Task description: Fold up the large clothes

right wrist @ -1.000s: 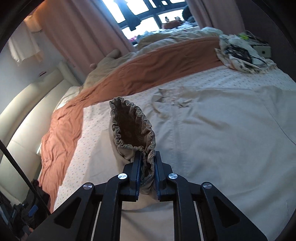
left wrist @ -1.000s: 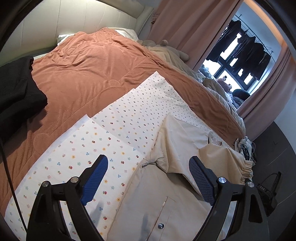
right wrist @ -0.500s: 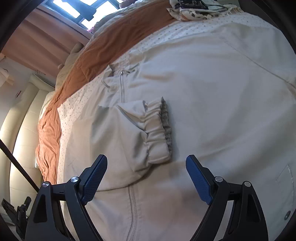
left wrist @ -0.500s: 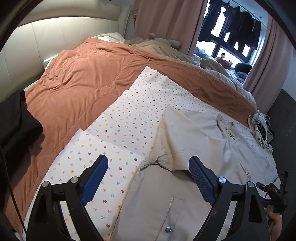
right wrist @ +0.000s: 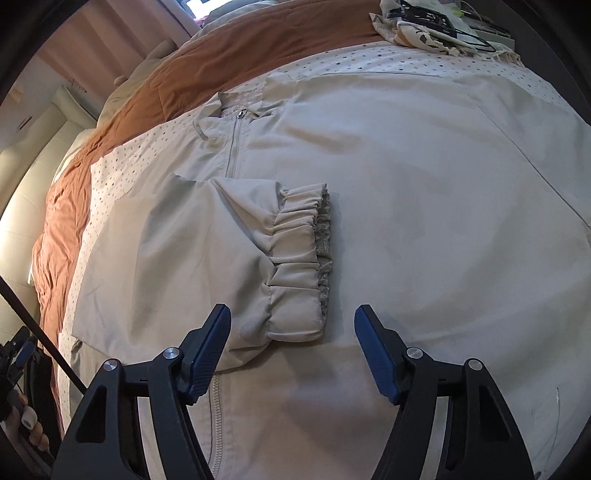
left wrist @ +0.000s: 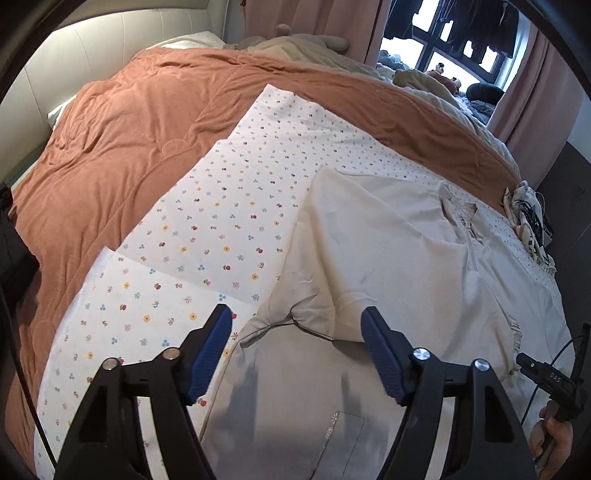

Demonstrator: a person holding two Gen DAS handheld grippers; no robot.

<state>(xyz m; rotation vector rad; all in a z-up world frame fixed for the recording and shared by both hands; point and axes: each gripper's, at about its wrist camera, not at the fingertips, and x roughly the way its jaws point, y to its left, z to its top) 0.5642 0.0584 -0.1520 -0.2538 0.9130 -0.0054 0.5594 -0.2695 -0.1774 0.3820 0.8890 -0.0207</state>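
A beige zip-up jacket (right wrist: 424,177) lies spread flat on a flower-print sheet (left wrist: 229,206) on the bed. One sleeve (right wrist: 207,251) is folded across the chest, its gathered elastic cuff (right wrist: 299,262) lying near the zipper line. My right gripper (right wrist: 291,321) is open and empty, just in front of the cuff. My left gripper (left wrist: 295,325) is open and empty, hovering over the fold at the jacket's armpit (left wrist: 314,317). The jacket (left wrist: 406,266) fills the right half of the left wrist view.
An orange-brown quilt (left wrist: 129,122) covers the bed beyond the sheet. A patterned cloth with cables (right wrist: 432,26) lies at the far bed edge. Pale pillows and soft toys (left wrist: 306,44) lie near the headboard. Curtains (left wrist: 532,88) and a window stand beyond.
My right gripper held the sleeve cuff raised, then laid it across the jacket's chest, opened and pulled back. My left gripper stayed open and moved closer over the armpit fold.
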